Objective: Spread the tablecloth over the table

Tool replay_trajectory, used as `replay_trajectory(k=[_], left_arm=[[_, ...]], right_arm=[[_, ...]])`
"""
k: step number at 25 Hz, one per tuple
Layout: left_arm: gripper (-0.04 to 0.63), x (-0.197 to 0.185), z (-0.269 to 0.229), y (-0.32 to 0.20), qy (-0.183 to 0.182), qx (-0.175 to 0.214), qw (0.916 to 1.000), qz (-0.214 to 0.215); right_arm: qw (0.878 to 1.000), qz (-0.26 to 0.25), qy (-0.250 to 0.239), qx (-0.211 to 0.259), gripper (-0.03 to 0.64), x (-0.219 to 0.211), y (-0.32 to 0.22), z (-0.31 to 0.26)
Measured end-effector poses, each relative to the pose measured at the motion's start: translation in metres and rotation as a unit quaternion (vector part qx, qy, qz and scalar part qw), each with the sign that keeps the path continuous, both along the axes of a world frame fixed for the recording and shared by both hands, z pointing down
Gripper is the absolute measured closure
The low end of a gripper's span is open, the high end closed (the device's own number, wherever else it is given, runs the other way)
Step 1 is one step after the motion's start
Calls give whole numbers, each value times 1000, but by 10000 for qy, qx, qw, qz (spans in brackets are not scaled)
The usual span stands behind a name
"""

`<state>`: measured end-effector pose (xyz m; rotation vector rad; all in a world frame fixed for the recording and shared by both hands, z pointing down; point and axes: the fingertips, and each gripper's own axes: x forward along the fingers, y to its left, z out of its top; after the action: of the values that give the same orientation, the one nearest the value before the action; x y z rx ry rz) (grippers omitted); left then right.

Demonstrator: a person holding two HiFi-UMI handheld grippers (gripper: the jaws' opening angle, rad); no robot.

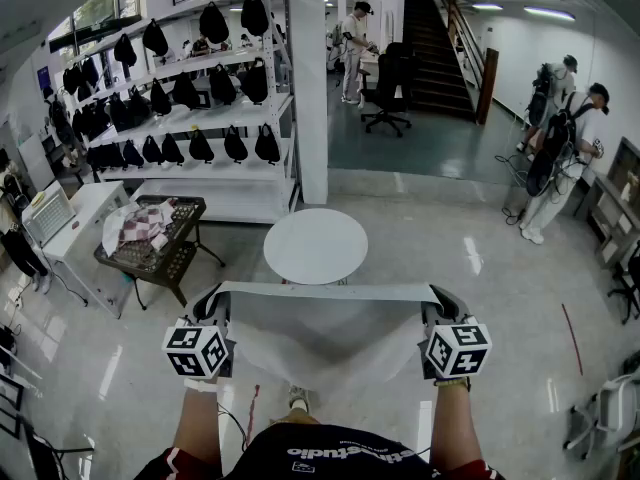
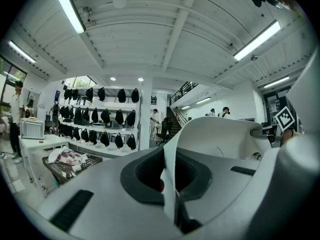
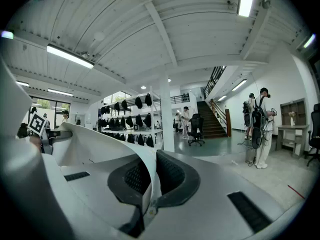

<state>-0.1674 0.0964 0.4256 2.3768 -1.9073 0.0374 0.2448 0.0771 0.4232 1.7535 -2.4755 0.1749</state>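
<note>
A white round table (image 1: 315,246) stands just ahead on the pale glossy floor (image 1: 480,298); it is the nearest thing in front of the cloth. To its left a dark cart (image 1: 165,263) carries a checked cloth (image 1: 140,223), with a white desk (image 1: 90,213) beyond it. Behind rise a white pillar (image 1: 308,88) and a shelf rack (image 1: 215,193) hung with black bags; an office chair (image 1: 388,93) and a staircase (image 1: 440,48) lie farther back; two people (image 1: 560,148) stand well off to the right.

The tablecloth (image 1: 325,338), pale grey, hangs stretched between the two grippers; its top edge runs taut and level on the near side of the table, apart from it, and the rest sags back toward the person. Open floor lies to the right of the table; the cart crowds its left side.

The left gripper (image 1: 212,306) has its jaws pressed together on the cloth's left top corner, the fabric running up between the pads; the right gripper (image 1: 440,303) pinches the right corner the same way. Both forearms reach forward side by side; the grippers sit well apart and roughly level, marker cubes facing up.
</note>
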Motion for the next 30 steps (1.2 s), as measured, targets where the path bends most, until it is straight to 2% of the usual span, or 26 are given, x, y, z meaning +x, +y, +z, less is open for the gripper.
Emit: replay_trajectory(k=[16,30], left_arm=[[578,3,-5,1,59,63,9999,-96],[578,0,-4,-8,159,96,9998,-98]], right_arm=[[10000,-66,-3,65,591,4,0,-6],[9998,118,-133,121,589,2,-6,-1]])
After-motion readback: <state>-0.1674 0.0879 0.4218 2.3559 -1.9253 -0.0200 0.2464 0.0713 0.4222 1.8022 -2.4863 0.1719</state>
